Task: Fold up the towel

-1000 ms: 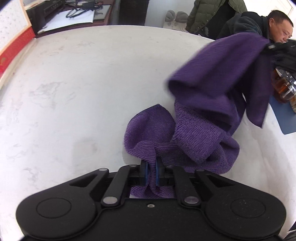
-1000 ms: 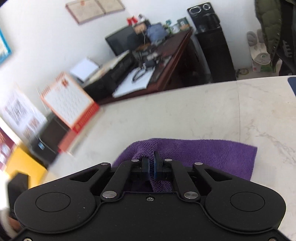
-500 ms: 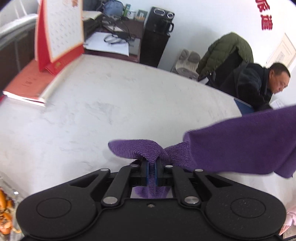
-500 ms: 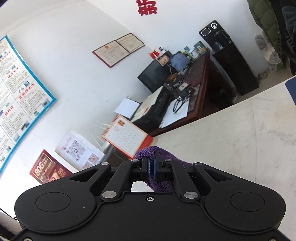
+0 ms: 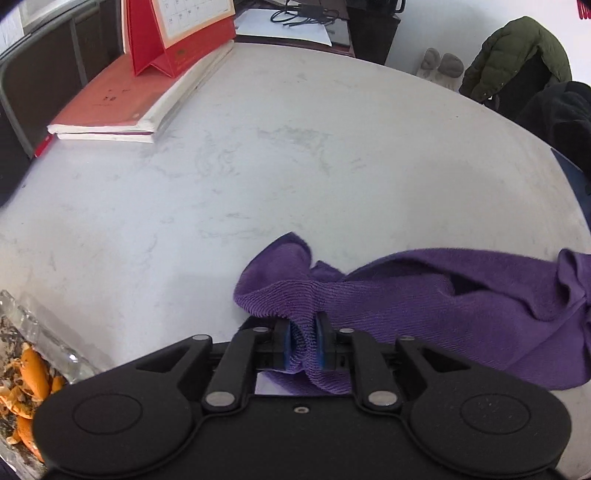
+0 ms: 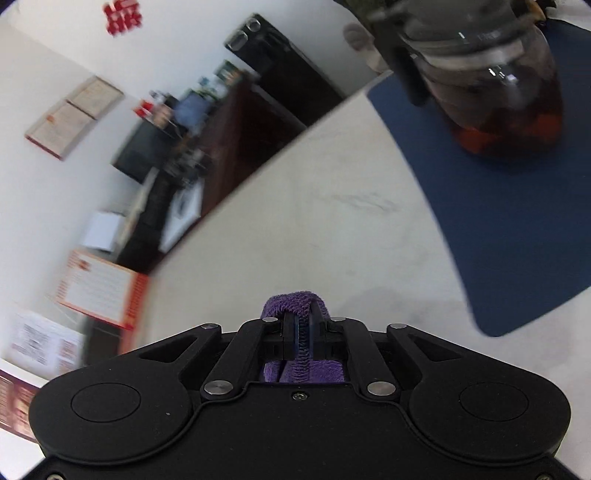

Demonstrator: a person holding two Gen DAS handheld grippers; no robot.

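The purple towel (image 5: 443,295) stretches to the right just above the white marble table (image 5: 258,166) in the left wrist view. My left gripper (image 5: 303,343) is shut on one bunched corner of it, near the table's front edge. In the right wrist view only a small loop of the purple towel (image 6: 295,301) shows past the blue pads, with my right gripper (image 6: 303,339) shut on it; the rest of the cloth is hidden under the gripper body.
A red desk calendar (image 5: 177,33) stands on a stack of books (image 5: 122,107) at the far left. A glass tray of orange peels (image 5: 26,373) sits at the near left. A blue mat (image 6: 517,206) carries a glass teapot (image 6: 491,74) beside my right gripper.
Both grippers have swung down toward the table, still holding the towel. The towel now hangs lower and spread sideways, and the right view has rolled and come close to the teapot and blue mat.
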